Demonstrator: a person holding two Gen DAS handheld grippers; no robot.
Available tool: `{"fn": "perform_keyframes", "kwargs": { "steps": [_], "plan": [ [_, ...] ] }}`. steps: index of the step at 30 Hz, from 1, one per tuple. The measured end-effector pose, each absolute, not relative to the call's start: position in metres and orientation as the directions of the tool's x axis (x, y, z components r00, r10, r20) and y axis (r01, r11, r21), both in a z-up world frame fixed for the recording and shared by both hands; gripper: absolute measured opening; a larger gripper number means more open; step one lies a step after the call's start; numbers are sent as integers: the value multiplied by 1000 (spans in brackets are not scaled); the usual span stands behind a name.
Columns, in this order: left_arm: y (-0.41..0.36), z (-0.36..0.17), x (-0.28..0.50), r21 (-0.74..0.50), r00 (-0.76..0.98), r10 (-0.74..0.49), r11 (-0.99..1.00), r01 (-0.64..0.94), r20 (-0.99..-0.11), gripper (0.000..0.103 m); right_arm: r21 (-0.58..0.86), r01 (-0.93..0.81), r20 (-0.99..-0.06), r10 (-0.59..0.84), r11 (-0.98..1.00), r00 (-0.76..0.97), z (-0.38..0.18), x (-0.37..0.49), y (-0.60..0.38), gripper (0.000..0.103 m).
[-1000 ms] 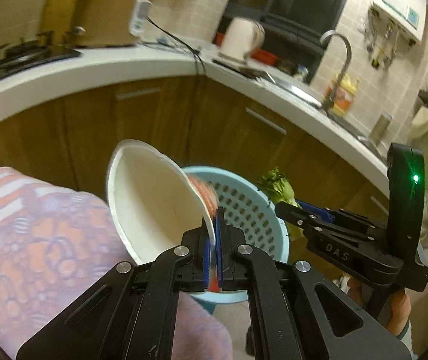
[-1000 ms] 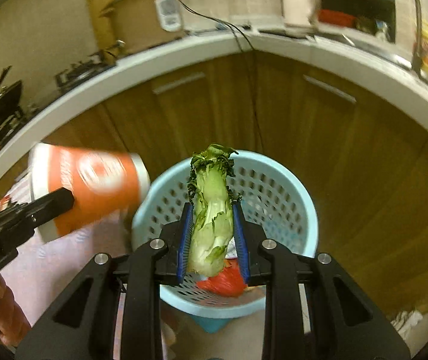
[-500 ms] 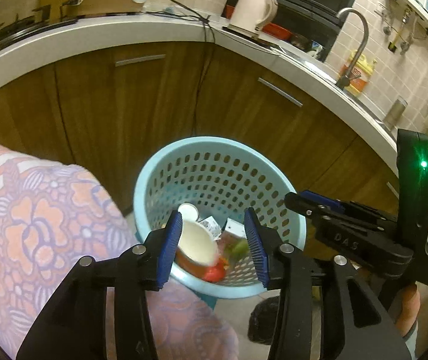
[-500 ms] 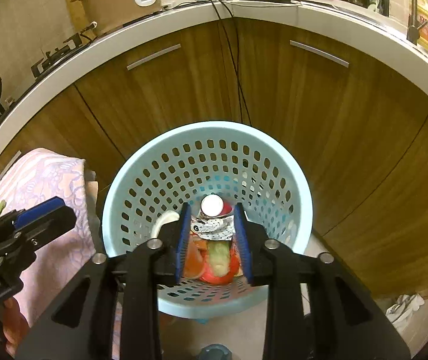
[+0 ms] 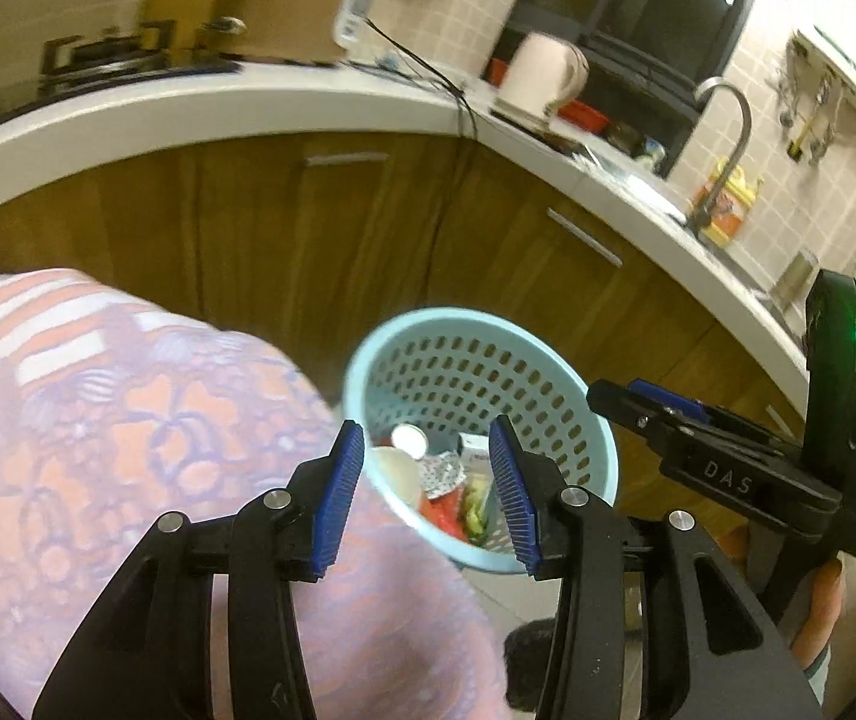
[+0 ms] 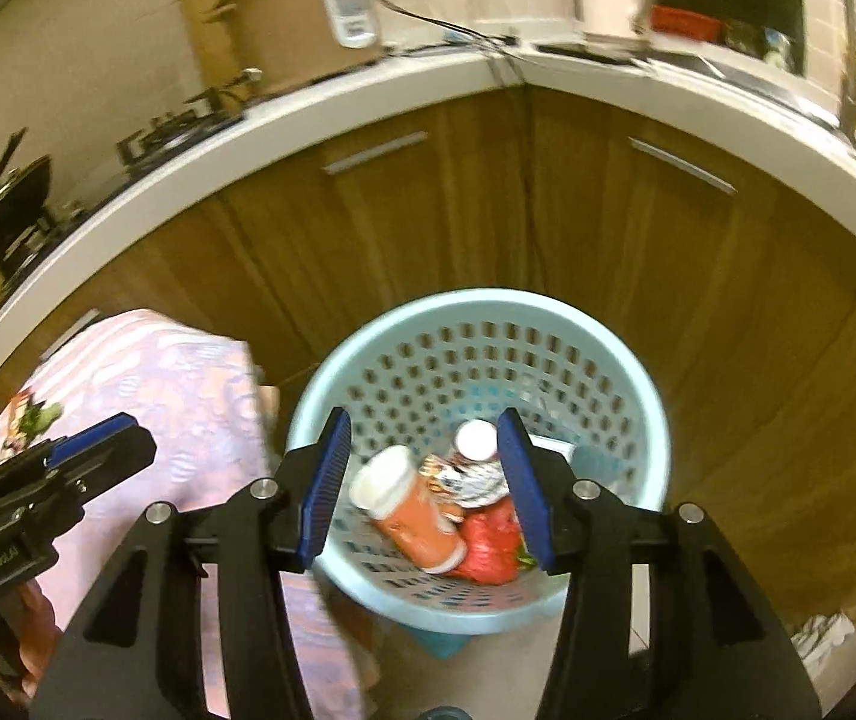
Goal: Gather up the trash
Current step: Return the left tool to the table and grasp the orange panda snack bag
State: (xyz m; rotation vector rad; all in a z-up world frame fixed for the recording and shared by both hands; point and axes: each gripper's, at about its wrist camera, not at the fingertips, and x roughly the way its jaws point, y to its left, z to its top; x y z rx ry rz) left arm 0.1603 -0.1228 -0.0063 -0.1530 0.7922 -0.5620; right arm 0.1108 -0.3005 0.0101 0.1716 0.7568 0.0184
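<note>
Trash in blue basket [image 6: 638, 396] on floor by cabinets [image 6: 698, 276]: orange cup [image 6: 410, 510], red wrapper [image 6: 491, 546], foil [image 6: 470, 480], white lid [image 6: 475, 439]. L gripper [image 5: 425, 480] jaws apart, empty, over basket rim. R gripper [image 6: 422, 477] just opened wider, nothing between pads, above basket.

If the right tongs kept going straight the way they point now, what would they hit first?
Most likely the trash in the blue basket: the open right tongs frame the orange cup and the crumpled foil wrapper lying inside. Nothing shows between the pads, though depth is hard to judge.
</note>
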Motion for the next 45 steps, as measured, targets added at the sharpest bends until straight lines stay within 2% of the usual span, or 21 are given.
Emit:
{"fn": "perform_keyframes", "kwargs": {
  "steps": [16, 29, 33, 35, 36, 40, 42, 43, 45],
  "plan": [
    [49, 32, 124, -371, 758, -350, 916, 154, -550, 42, 100, -222, -685, 229, 970, 692, 20, 127, -146, 47],
    [203, 7, 126, -368, 763, -86, 907, -207, -641, 42, 88, -356, -718, 307, 930, 625, 3, 148, -60, 47],
    [224, -9, 138, -354, 730, -69, 903, -244, -680, 53, 78, -389, -730, 318, 918, 605, -3, 156, -38, 47],
    [231, -18, 143, -349, 714, -56, 898, -270, -698, 62, 67, -402, -733, 318, 913, 601, -5, 158, -29, 47],
    [234, -22, 146, -358, 710, -65, 894, -271, -701, 63, 62, -410, -736, 319, 910, 597, -7, 160, -24, 47],
    [236, -39, 152, -393, 704, -108, 883, -256, -702, 61, 47, -428, -746, 317, 902, 586, -13, 166, -10, 47],
    [231, -42, 154, -360, 712, -80, 898, -252, -698, 60, 42, -438, -749, 319, 898, 581, -16, 170, -3, 47],
    [227, -43, 155, -343, 710, -69, 905, -251, -701, 59, 37, -443, -749, 318, 896, 581, -16, 171, 1, 47],
    [218, -43, 157, -282, 702, -23, 925, -255, -711, 49, 28, -456, -747, 322, 889, 581, -17, 174, 9, 47]
  ]
}}
